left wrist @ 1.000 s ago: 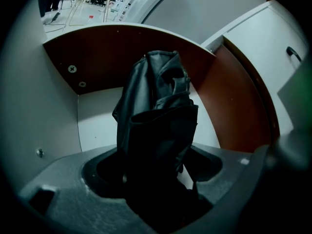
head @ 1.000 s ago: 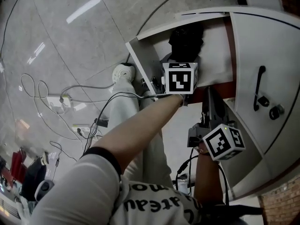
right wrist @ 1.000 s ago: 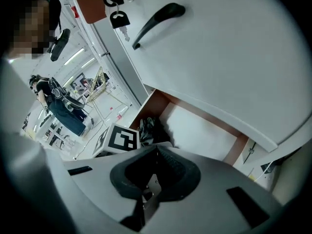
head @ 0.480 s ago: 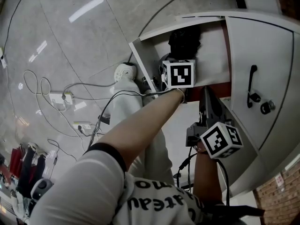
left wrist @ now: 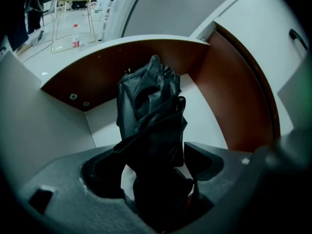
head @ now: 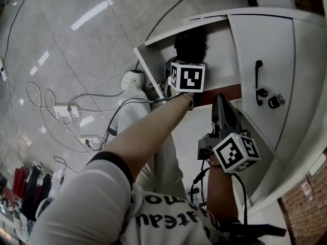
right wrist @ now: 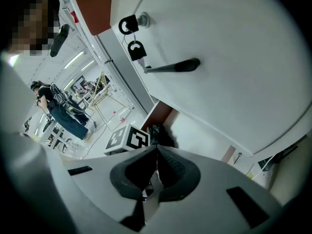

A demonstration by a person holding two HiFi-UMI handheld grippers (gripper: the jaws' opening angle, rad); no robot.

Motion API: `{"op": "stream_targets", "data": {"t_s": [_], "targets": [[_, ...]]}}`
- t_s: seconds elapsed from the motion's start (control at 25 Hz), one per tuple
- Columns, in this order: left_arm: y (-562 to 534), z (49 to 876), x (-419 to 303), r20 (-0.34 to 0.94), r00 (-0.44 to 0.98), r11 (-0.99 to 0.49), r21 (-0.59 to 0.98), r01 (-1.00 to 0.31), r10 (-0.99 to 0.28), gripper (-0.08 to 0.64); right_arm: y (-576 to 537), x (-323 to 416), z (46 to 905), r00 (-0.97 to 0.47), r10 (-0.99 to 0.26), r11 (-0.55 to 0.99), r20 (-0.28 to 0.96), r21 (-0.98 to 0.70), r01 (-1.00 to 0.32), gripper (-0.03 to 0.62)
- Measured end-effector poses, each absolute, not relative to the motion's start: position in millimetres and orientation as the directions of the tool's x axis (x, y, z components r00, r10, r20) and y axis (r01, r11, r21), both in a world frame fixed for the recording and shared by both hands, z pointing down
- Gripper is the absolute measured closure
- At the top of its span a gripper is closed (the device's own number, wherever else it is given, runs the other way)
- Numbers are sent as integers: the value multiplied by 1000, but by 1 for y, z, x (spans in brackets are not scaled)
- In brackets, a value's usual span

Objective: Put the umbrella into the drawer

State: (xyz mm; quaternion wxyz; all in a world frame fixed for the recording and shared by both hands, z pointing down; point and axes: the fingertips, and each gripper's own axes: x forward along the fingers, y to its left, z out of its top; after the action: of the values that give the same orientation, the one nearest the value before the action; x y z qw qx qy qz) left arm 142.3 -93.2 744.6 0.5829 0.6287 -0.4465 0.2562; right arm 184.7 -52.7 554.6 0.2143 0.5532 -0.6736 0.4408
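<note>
The folded black umbrella (left wrist: 151, 116) already lies inside the open drawer (head: 148, 68), its canopy end pointing toward the brown back wall and its near end resting on the white drawer floor, so the main part of the task looks done. The left gripper (left wrist: 153, 152) reaches down into the drawer with its jaws spread as wide as they go. The umbrella's near end sits between them, but the pads do not appear to press on it, and a gap shows on the left side, so this reads as a release rather than a hold. The right gripper (right wrist: 157, 150) hangs outside the drawer, in front of the white panel with the black handle (head: 258, 80). Its jaws are closed together with nothing between them. What seems left is to draw the left gripper up and clear of the umbrella without dragging it along. The task sentence does not ask for the drawer to be closed. Grey floor with cables (head: 61, 106) lies beside the cabinet.
</note>
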Motion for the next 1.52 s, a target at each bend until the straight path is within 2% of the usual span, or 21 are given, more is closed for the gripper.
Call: {"op": "stream_targets", "data": {"t_s": [0.28,0.48,0.64,0.84,1.08,1.24,1.52], "targets": [[-111,712,126,849,404,-64,408,-911,-341,187,-53,181,524,-292,-580,-12,760,-367,-930,578],[-111,670,104,852,378,-100,368,-925,-363,335,-51,172,496,-280,-605,-20,745,-366,-930,578],[-109,623,85,835,396,-164,360,-918,-381,349,-51,155,464,-304,-609,13,732,-375,-927,578],[-109,551,64,803,421,-179,382,-907,-421,444,-57,143,412,-335,-634,63,697,-385,-921,578],[-105,449,46,738,473,-271,388,-881,-481,479,-68,119,330,-396,-678,160,619,-402,-901,578],[-95,367,41,661,533,-312,432,-846,-529,503,-70,100,268,-458,-687,254,564,-404,-879,578],[-113,200,24,411,503,-321,436,-841,-761,531,-101,100,152,-492,-763,365,419,-348,-863,578]]}}
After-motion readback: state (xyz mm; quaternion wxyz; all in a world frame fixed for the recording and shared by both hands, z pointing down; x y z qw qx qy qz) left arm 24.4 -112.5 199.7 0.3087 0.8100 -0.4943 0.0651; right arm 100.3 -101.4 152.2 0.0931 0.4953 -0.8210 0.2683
